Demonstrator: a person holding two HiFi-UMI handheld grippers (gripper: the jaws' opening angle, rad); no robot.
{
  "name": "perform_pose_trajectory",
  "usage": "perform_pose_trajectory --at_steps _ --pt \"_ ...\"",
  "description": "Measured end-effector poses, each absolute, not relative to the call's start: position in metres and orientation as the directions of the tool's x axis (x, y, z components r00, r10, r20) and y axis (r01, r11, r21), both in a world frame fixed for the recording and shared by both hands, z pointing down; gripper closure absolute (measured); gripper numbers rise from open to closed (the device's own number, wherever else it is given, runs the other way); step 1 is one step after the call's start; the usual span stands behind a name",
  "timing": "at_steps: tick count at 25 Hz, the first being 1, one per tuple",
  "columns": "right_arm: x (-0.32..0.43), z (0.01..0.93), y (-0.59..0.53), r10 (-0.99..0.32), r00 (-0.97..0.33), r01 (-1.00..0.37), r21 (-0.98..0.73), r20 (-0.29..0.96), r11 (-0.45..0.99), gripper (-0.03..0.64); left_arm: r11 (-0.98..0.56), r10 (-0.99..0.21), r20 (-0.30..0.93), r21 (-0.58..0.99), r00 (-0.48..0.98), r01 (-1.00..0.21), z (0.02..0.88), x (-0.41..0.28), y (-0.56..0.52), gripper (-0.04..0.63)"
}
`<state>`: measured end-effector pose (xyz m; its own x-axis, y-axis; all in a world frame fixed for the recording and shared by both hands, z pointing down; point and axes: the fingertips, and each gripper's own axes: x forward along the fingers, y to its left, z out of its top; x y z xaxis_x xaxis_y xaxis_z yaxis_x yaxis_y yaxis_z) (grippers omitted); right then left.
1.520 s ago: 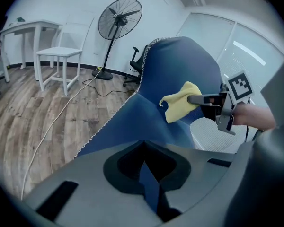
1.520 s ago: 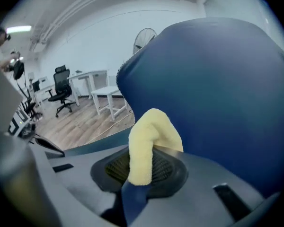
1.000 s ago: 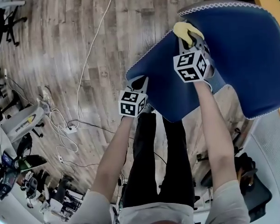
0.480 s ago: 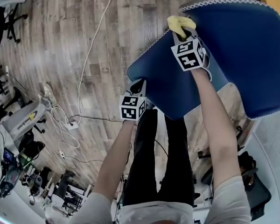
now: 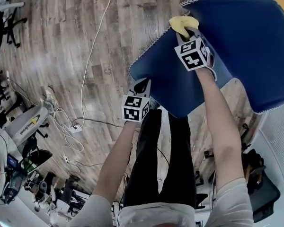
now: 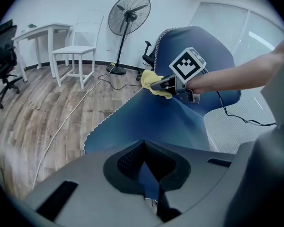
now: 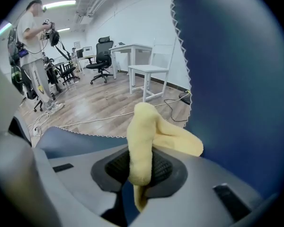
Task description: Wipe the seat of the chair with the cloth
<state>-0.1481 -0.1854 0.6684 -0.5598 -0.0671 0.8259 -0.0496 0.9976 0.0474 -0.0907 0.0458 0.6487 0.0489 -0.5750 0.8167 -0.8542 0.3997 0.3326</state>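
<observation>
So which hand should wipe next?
Right: the right gripper has its jaws shut on the yellow cloth, at the edge of the seat. The left gripper has no cloth; it grips the seat.

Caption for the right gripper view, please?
The right tool clamps a bunched yellow cloth close to the blue chair.

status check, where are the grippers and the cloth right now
Left gripper shut on the seat's near edge. Right gripper shut on the cloth, at the seat's side edge. Nothing else on the seat.
</observation>
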Motion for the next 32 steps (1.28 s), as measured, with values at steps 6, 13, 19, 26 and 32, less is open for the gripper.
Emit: perform_pose_trajectory --at_steps 6,13,19,26,32 --pt "-0.136 0.673 -0.178 -0.067 -0.542 -0.052 0.047 0.838 0.998 0.541 0.387 -0.556 0.829 0.322 0.06 -0.864 0.655 -0.099 0.056 0.569" --pt "-0.11 0.673 -0.171 -0.054 -0.507 0.006 0.066 0.86 0.998 0.54 0.353 -0.533 0.84 0.324 0.096 -0.877 0.652 -0.097 0.077 0.569" --pt "-0.09 0.673 -0.17 -0.078 -0.455 0.014 0.095 0.887 0.995 0.54 0.288 -0.536 0.835 0.319 0.124 -0.903 0.647 -0.106 0.074 0.569" --pt "-0.061 0.674 -0.169 -0.115 -0.414 -0.023 0.116 0.903 0.993 0.54 0.225 -0.542 0.825 0.323 0.157 -0.919 0.646 -0.104 0.066 0.569" --pt "-0.014 0.681 -0.164 -0.13 -0.353 -0.045 0.122 0.927 0.991 0.538 0.193 -0.533 0.828 0.319 0.174 -0.928 0.652 -0.094 0.077 0.569"
